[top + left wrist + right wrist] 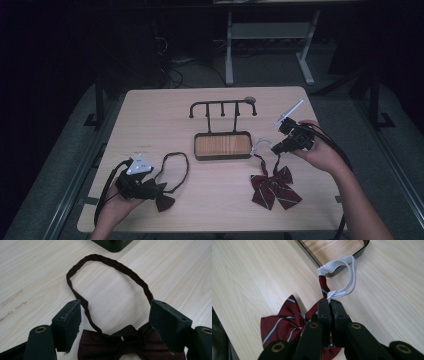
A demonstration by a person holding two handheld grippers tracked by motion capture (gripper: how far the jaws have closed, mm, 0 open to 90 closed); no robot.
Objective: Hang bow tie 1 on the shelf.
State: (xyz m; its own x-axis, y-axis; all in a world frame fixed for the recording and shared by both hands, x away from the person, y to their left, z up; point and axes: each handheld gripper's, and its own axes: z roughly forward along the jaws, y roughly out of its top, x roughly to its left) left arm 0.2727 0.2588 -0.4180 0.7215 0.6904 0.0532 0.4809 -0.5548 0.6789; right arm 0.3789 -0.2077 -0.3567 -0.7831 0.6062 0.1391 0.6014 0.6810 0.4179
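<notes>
Right fingers: jaws of the right gripper (329, 305) stand together, clamped on the strap of the striped red bow tie (284, 325) just below the knot of its white elastic loop (347, 277).
Left fingers: pads (68, 323) of the left gripper (117, 320) stand wide apart, one on each side of the dark brown bow tie (125, 345), pressing on nothing.
Striped red bow tie: bow lies flat on the table (160, 115) at the right front, seen in the high view (276, 187); its strap rises from the bow to the closed jaws.
White elastic loop: reaches from the jaw tips towards the corner of the tray, and partly overlaps that corner in the right gripper view.
Dark brown bow tie: lies flat at the left front of the table (161, 196); its bow sits between the open jaws.
Brown neck band (112, 265): forms an open oval on the tabletop beyond the jaws, both ends running back to the bow.
Stand (222, 107): black hook rack rising from a wood-lined tray (222, 145) at mid-table, between the two ties and apart from both bows.
Hands: left hand (117, 200) holds its gripper low over the brown tie; right hand (320, 155) holds its gripper (280, 147) just beside the tray's right end.
</notes>
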